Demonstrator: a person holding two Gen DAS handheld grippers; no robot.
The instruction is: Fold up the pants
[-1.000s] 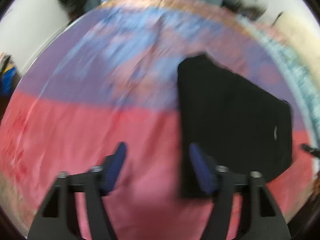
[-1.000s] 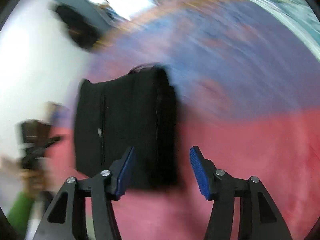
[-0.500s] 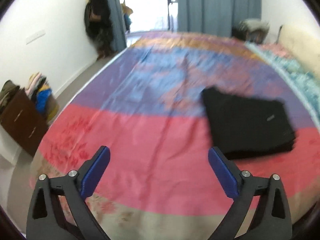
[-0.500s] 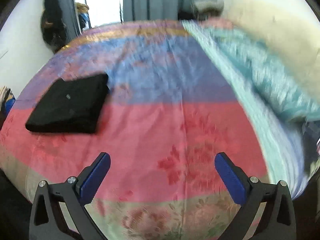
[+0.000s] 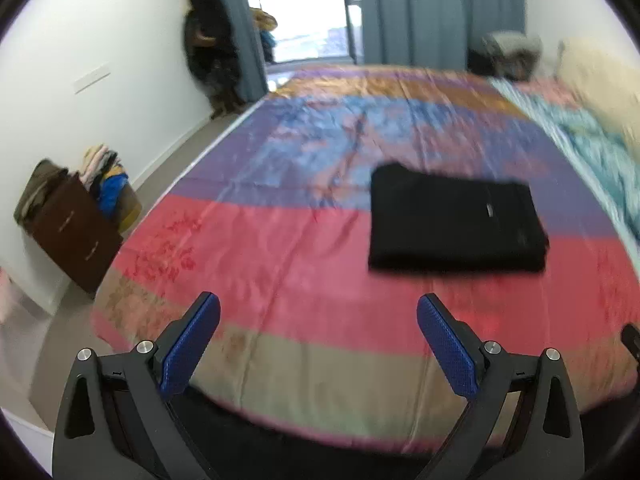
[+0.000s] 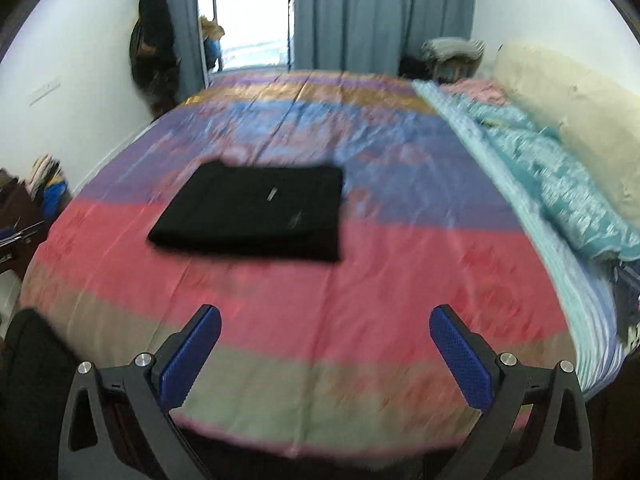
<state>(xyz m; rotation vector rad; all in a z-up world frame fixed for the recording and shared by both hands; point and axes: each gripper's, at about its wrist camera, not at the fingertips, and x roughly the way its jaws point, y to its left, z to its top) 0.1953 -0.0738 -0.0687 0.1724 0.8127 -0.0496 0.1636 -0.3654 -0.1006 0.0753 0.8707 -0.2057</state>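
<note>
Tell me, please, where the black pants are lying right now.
The folded black pants lie on the striped bedspread, across its red and purple bands, ahead-right in the left wrist view, ahead-left in the right.

Through the right wrist camera I saw my right hand-held gripper (image 6: 325, 330) spread wide and holding nothing, its blue pads (image 6: 460, 364) hanging over the near edge of the bed (image 6: 400, 280), well short of the pants (image 6: 256, 212). The black pants lay folded into a flat rectangle on the striped bedspread, left of centre, across the line where the pink band met the purple one. A teal blanket (image 6: 560, 176) and a cream pillow (image 6: 576, 120) ran along the bed's right side, with grey-blue curtains (image 6: 380, 12) and a bright window (image 6: 252, 16) beyond the far end.
</note>
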